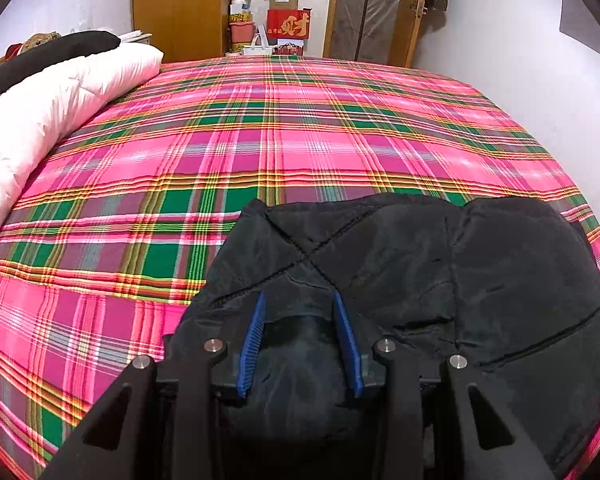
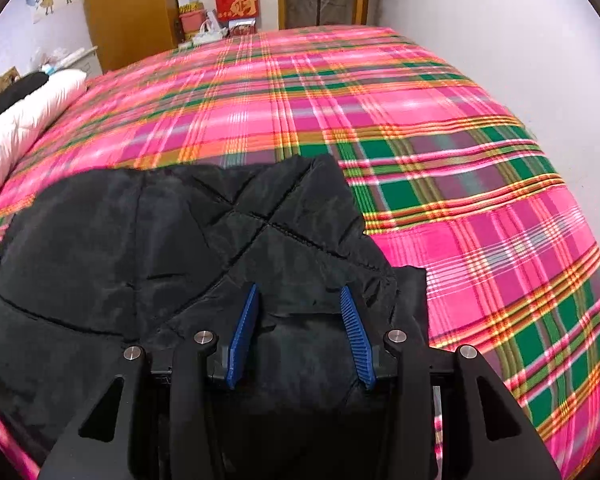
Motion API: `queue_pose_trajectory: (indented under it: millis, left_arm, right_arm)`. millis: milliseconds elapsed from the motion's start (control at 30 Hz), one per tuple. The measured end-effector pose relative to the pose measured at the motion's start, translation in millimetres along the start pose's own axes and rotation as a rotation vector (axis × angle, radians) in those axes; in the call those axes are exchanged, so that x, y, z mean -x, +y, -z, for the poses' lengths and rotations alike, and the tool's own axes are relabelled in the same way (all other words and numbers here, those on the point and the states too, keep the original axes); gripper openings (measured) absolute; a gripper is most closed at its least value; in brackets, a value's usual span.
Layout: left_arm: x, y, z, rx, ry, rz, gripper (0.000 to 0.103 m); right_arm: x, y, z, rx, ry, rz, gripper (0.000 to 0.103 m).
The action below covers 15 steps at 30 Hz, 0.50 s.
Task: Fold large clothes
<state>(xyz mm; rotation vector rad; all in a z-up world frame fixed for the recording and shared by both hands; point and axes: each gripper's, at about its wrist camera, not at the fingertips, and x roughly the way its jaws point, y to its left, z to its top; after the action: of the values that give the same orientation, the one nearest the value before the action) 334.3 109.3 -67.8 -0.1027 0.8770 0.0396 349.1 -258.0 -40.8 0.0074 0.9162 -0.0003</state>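
A black quilted jacket lies bunched and folded at the near edge of the bed; it also shows in the right wrist view. My left gripper is over its left part, blue fingers spread apart, with fabric lying between and under them, not pinched. My right gripper is over the jacket's right part, blue fingers also spread, fabric between them but not clamped.
The bed is covered by a pink, green and yellow plaid sheet. A white duvet with a dark garment on it lies at the left. Wardrobe, boxes and bags stand beyond the far edge. A wall is at the right.
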Motion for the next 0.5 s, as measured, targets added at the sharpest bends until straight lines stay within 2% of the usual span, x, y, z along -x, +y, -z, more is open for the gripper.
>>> queue_pose_trajectory:
  millis: [167, 233, 367, 500]
  left_arm:
    - [22, 1, -1, 0.031, -0.029, -0.004, 0.038]
    - [33, -1, 0, 0.039, -0.043, -0.002, 0.038]
    - [53, -11, 7, 0.037, -0.066, 0.024, 0.038]
    - [56, -25, 15, -0.014, -0.059, 0.040, 0.038]
  right_arm:
    - [39, 35, -3, 0.055, -0.105, -0.062, 0.044]
    - [50, 58, -2, 0.091, -0.126, -0.124, 0.044]
    - [51, 97, 6, 0.175, -0.120, -0.208, 0.044]
    - [28, 113, 17, 0.236, -0.067, -0.195, 0.044]
